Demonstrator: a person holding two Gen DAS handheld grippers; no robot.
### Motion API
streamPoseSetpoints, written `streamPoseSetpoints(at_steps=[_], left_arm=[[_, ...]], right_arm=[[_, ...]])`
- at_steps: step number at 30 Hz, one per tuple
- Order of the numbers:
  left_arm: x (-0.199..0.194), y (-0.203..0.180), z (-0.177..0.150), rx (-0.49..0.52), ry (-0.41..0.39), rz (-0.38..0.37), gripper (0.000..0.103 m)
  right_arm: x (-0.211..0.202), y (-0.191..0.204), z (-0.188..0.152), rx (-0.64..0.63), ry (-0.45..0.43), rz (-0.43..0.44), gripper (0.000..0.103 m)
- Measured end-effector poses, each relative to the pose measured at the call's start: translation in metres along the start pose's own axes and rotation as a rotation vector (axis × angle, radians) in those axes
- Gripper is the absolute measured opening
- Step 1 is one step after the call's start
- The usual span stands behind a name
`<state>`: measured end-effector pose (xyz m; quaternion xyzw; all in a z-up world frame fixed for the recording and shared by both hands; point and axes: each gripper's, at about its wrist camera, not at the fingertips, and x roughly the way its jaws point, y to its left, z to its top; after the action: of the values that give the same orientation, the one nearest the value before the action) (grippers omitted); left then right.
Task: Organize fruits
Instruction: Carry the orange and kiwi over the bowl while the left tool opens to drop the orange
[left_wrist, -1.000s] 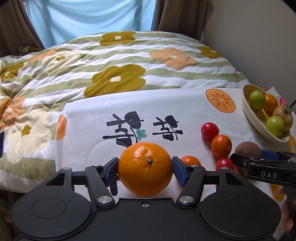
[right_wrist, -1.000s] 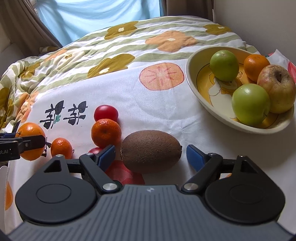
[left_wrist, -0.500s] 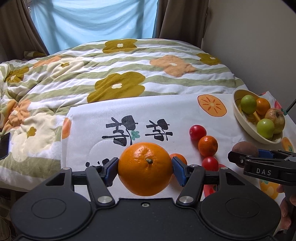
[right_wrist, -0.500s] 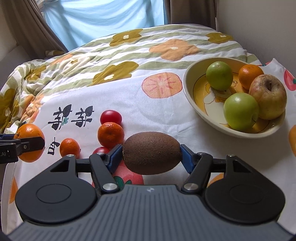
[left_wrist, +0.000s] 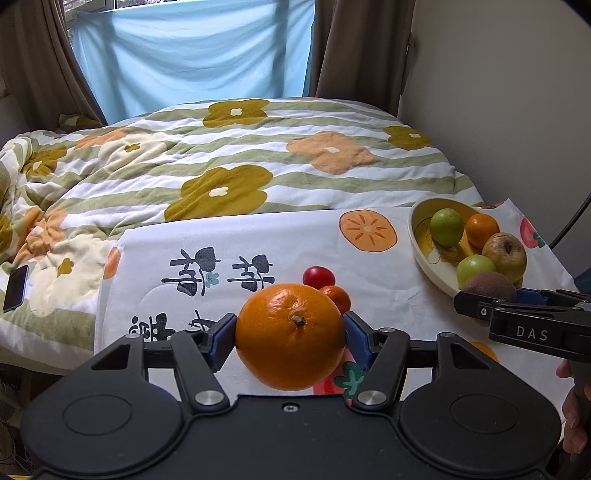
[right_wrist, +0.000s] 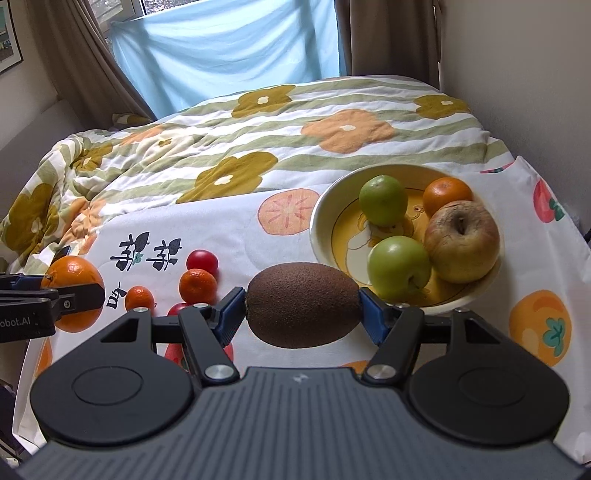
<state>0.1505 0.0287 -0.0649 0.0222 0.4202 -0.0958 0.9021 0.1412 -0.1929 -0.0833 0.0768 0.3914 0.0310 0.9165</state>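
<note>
Orange-skinned round citrus (left_wrist: 290, 335) sat clenched in the left gripper (left_wrist: 290, 338); the right gripper (right_wrist: 302, 311) clamped a fuzzy brown kiwi (right_wrist: 302, 304) endwise above the bed's cloth, best lowered gently into the cream bowl (right_wrist: 320, 225) near the right edge.

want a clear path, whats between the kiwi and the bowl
Nothing. In the right wrist view only bare white cloth shows between the held kiwi and the bowl, whose near rim sits just behind the kiwi.

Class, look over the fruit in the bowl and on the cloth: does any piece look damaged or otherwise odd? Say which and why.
One does: the large yellowish apple at the right of the bowl has wrinkled, brown-blotched skin, unlike the two smooth green apples beside it. The rest of the fruit looks sound.
</note>
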Motion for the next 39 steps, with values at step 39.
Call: streamPoseSetpoints(at_steps=[39], left_arm=[[0.13, -0.171, 0.069, -0.015, 0.047, -0.017, 0.066]], right_arm=[[0.047, -0.165, 0.095, -0.148, -0.009, 0.068, 0.081]])
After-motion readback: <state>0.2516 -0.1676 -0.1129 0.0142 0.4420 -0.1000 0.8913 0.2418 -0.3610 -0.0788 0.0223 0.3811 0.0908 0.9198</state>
